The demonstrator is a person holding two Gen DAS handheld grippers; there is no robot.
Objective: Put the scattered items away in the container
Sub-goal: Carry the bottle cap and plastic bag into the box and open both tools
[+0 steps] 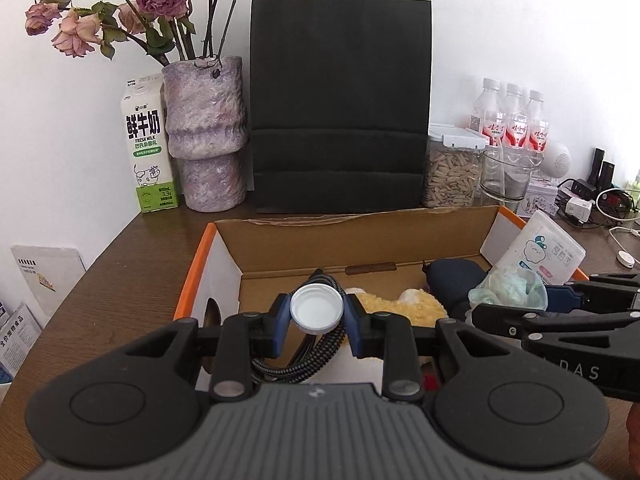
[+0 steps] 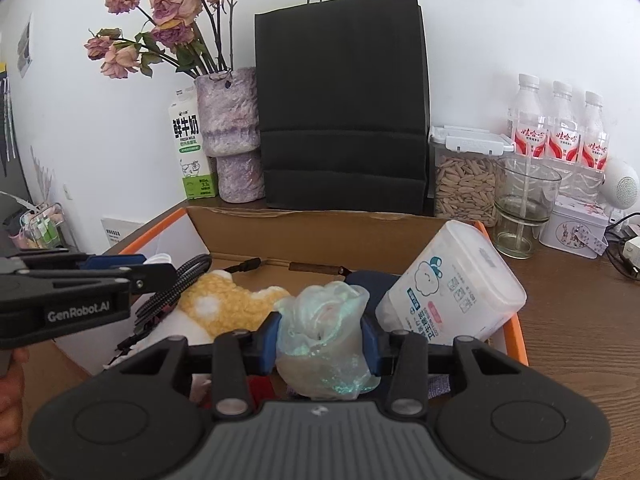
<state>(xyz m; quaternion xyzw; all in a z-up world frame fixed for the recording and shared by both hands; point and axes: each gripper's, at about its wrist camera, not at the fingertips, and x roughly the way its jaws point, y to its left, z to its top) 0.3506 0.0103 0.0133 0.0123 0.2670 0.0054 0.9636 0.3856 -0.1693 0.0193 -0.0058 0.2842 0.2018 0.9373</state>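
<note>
The left gripper is showing black linkage arms, blue finger pads and silver screws above a ribbed grey body. The right gripper is wearing the same colours. White "GenRobot.AI" lettering is running along the left one's side.

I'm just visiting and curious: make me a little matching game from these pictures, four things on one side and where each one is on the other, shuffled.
Things:
1. white bottle cap
2. crumpled plastic bag
3. milk carton
4. jar of seeds

Places:
A. standing left of the vase, against the wall
B. pinched in the left gripper
C. standing right of the black paper bag
D. pinched in the right gripper

Pairs: 1-B, 2-D, 3-A, 4-C
</note>
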